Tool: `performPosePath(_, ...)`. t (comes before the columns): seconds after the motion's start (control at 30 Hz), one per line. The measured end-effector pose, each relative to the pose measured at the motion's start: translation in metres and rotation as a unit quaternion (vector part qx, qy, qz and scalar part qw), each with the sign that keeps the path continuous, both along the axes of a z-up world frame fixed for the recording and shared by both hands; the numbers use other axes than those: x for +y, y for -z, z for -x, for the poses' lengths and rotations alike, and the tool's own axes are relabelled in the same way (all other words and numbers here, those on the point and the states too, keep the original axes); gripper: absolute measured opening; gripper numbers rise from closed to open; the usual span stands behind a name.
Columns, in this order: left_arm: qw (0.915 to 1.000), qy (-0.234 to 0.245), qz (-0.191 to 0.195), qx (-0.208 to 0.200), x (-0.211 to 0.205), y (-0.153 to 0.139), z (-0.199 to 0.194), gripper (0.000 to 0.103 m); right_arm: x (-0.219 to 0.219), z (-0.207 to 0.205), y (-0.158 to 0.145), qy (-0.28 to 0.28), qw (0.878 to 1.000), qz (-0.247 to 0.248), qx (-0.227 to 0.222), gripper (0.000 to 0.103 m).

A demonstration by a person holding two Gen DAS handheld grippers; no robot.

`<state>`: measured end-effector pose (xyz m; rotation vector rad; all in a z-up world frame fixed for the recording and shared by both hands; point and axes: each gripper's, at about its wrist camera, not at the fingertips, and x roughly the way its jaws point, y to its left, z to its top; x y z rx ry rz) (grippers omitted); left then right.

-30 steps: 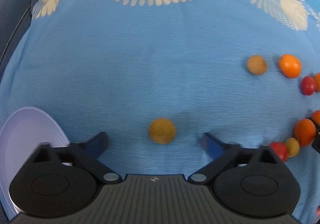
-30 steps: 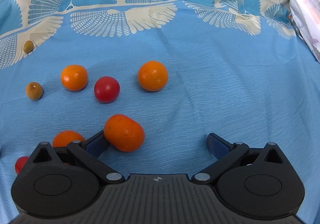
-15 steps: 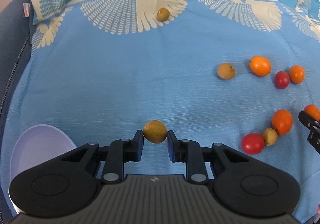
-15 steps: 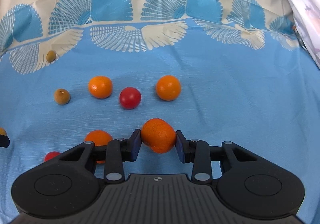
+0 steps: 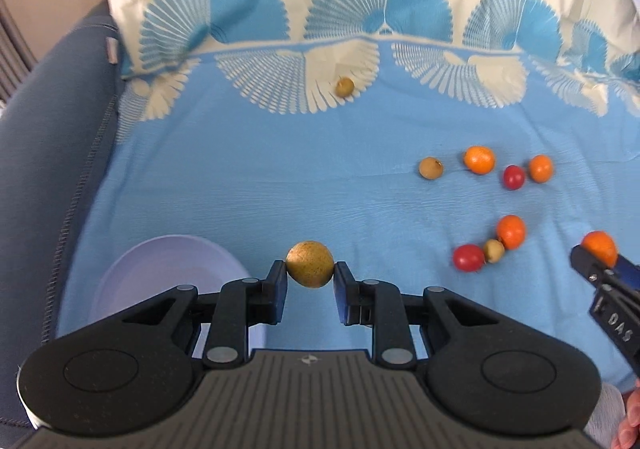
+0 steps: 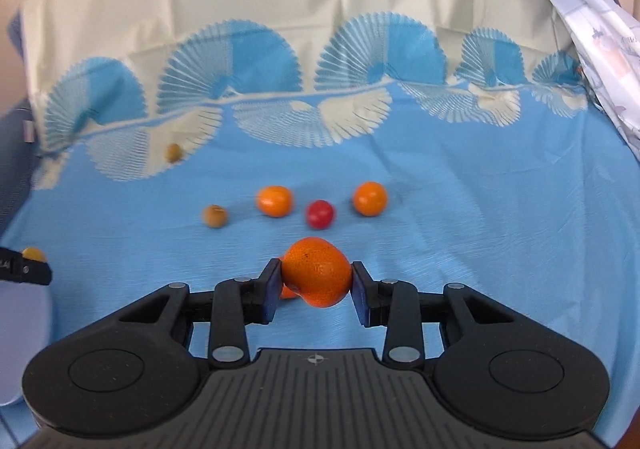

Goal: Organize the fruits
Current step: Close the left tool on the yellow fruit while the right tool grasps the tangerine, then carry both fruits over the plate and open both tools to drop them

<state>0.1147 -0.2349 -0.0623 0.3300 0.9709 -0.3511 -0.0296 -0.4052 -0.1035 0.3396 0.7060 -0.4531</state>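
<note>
Right now I am gripping a fruit in each tool. My left gripper [image 5: 310,276] is clamping a round tan-brown fruit [image 5: 309,264] between its blue pads, one pad pressing each side, and the fruit is sitting clear above the blue cloth [image 5: 280,177]. Just to the lower left of that gripper, the pale lilac bowl [image 5: 160,269] is resting on the cloth, partly hidden behind the gripper body.

My right gripper [image 6: 313,284] is pinching a bumpy orange citrus fruit [image 6: 317,272] in the same way, pads tight on both flanks. From the left wrist view I am seeing that same orange at the right edge, held in the tip of the other tool.

The remaining fruits are lying loose on the cloth. In the left view, a row of four is sitting to the right: a small brown fruit [image 5: 431,168], an orange [image 5: 479,159], a red tomato [image 5: 513,177] and another orange [image 5: 540,168]. Nearer, a second red tomato [image 5: 468,257], a little tan fruit [image 5: 493,250] and an orange [image 5: 511,231] are touching one another in a short chain. One more small brown fruit [image 5: 344,87] is lying far off on the cream wing pattern of the cloth.

A bit of my fingers [image 5: 630,431] is showing at the lower right corner.
</note>
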Motion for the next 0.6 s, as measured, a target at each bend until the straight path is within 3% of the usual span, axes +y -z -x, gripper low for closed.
performPosePath(0.33,0.9977,-0.025,0.054,-0.033,0.113,-0.073,0.058,0.028,0.1,0.03,-0.058,-0.088,0.996,-0.011,-0.032,0.038)
performPosePath(0.6,0.9925,-0.067,0.08,-0.064,0.205,-0.1,0.104,0.028,0.189,0.059,-0.095,-0.176,0.983,0.001,-0.057,0.038)
